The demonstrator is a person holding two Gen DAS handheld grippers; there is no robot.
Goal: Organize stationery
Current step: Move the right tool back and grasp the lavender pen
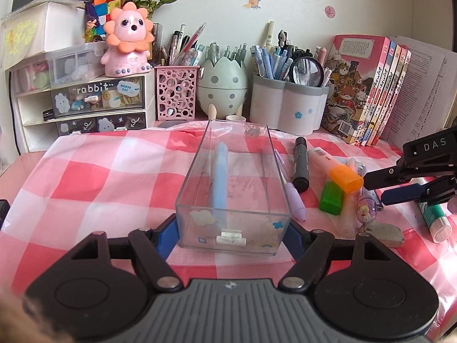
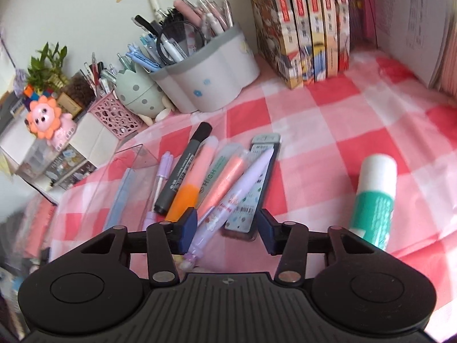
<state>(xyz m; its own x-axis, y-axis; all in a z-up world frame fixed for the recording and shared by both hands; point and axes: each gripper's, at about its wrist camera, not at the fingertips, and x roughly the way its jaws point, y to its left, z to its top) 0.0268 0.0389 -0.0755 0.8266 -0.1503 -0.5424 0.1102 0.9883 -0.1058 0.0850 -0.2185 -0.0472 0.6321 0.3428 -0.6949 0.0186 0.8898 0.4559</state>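
Observation:
A clear plastic box (image 1: 237, 171) lies on the checked cloth with a light blue pen (image 1: 220, 177) inside. My left gripper (image 1: 230, 234) is shut on the box's near end, one pad on each side wall. To the box's right lies a pile of stationery: a black marker (image 2: 182, 168), an orange-capped highlighter (image 2: 188, 188), a pink highlighter (image 2: 228, 180), a lilac pen (image 2: 245, 183) and a lead refill case (image 2: 265, 143). My right gripper (image 2: 227, 228) hangs open over the pile. The lilac pen and the case's near end lie between its jaws, untouched.
A green-and-white glue stick (image 2: 374, 200) lies right of the pile. A green highlighter (image 1: 331, 197) and a grey eraser (image 1: 385, 233) lie near it. Pen holders (image 1: 288, 105), a pink mesh cup (image 1: 175, 94), small drawers (image 1: 94, 105) and upright books (image 1: 368, 91) line the back.

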